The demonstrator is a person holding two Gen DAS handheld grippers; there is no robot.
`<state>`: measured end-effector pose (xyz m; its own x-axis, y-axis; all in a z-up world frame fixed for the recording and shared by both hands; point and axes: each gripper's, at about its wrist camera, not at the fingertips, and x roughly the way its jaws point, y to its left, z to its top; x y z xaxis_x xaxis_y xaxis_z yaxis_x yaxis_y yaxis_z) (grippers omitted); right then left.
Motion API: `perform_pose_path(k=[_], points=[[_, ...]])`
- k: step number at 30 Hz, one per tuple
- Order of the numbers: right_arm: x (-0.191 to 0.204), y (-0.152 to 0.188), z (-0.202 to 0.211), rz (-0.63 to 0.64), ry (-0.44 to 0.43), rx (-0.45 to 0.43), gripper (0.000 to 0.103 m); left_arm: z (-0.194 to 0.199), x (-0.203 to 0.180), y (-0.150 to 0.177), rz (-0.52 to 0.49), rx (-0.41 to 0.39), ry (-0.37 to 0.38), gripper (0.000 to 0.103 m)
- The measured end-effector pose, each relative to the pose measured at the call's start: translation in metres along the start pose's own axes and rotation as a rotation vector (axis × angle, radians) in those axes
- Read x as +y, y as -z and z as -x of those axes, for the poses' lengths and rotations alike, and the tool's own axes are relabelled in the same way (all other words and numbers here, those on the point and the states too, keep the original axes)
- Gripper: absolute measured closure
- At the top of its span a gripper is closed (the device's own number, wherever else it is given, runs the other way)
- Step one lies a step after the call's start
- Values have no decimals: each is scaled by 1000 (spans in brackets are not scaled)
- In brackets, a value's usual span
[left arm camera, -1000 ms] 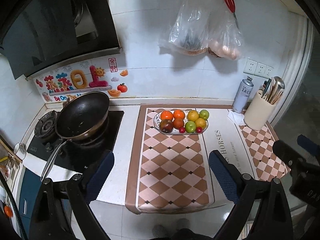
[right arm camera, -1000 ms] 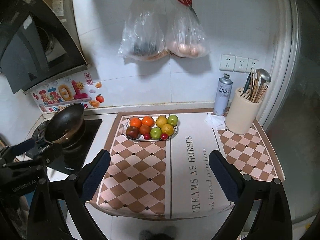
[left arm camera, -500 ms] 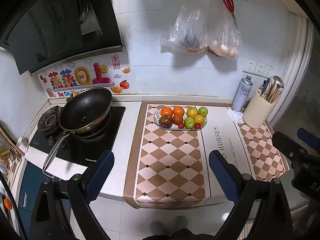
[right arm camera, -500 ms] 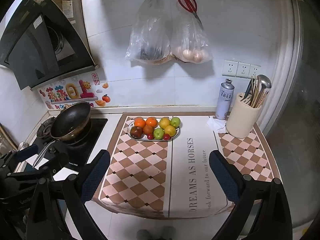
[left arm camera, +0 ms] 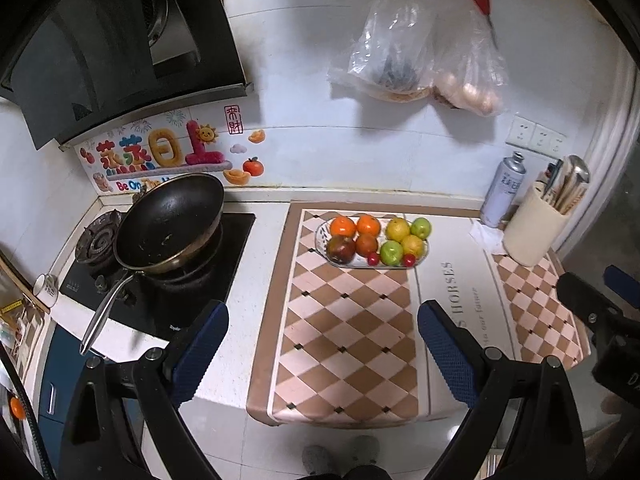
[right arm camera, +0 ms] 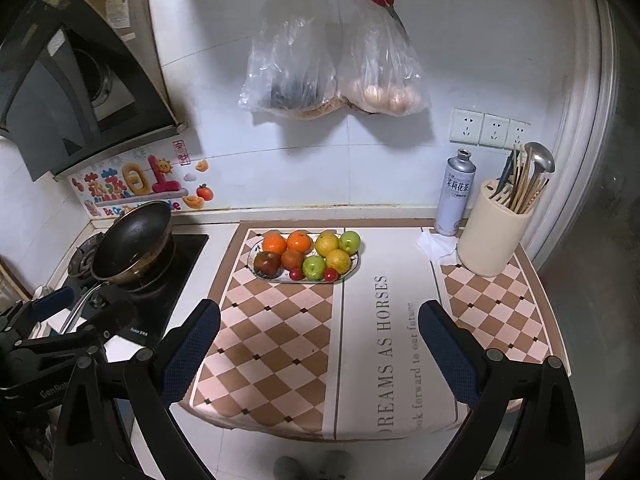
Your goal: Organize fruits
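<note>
An oval white plate (left arm camera: 322,232) (right arm camera: 253,258) near the back of the checkered counter mat holds several fruits: oranges (left arm camera: 343,226) (right arm camera: 274,243), yellow and green fruits (left arm camera: 391,252) (right arm camera: 314,267), a dark red fruit (left arm camera: 341,249) (right arm camera: 267,263) and small red ones. My left gripper (left arm camera: 323,350) is open and empty, well in front of the plate above the counter's front edge. My right gripper (right arm camera: 319,344) is open and empty, also in front of the plate. Each gripper shows at the edge of the other's view.
A black wok (left arm camera: 170,226) (right arm camera: 132,242) sits on the gas hob at left. A beige utensil holder (right arm camera: 492,236) and a spray can (right arm camera: 456,192) stand at back right. Two plastic bags (right arm camera: 332,76) hang on the wall. The range hood (left arm camera: 100,48) juts out at upper left.
Both grippers have drawn back and risen a little from the counter, so the plate looks smaller and farther. Both stay open and empty.
</note>
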<state>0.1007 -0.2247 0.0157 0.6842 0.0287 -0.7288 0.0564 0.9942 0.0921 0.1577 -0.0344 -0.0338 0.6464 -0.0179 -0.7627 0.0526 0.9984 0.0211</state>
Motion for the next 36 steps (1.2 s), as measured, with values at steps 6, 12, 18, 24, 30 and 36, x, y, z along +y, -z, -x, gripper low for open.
perform_pose_path(k=[6, 12, 18, 24, 30, 36], points=[[-3, -19, -33, -8, 4, 20, 2, -26, 1, -17, 1, 15, -19, 6], [-1, -29, -65, -5, 7, 54, 2, -50, -1, -26, 4, 50, -26, 6], [1, -30, -91, -2, 11, 98, 2, -67, -1, -30, 0, 80, -32, 6], [0, -30, -105, 1, 19, 123, 2, -76, 0, -32, 6, 96, -33, 6], [1, -30, -109, 10, 18, 134, 2, -79, 0, -33, 12, 101, -28, 6], [1, -31, -109, 13, 29, 131, 2, -80, 1, -33, 13, 101, -32, 6]])
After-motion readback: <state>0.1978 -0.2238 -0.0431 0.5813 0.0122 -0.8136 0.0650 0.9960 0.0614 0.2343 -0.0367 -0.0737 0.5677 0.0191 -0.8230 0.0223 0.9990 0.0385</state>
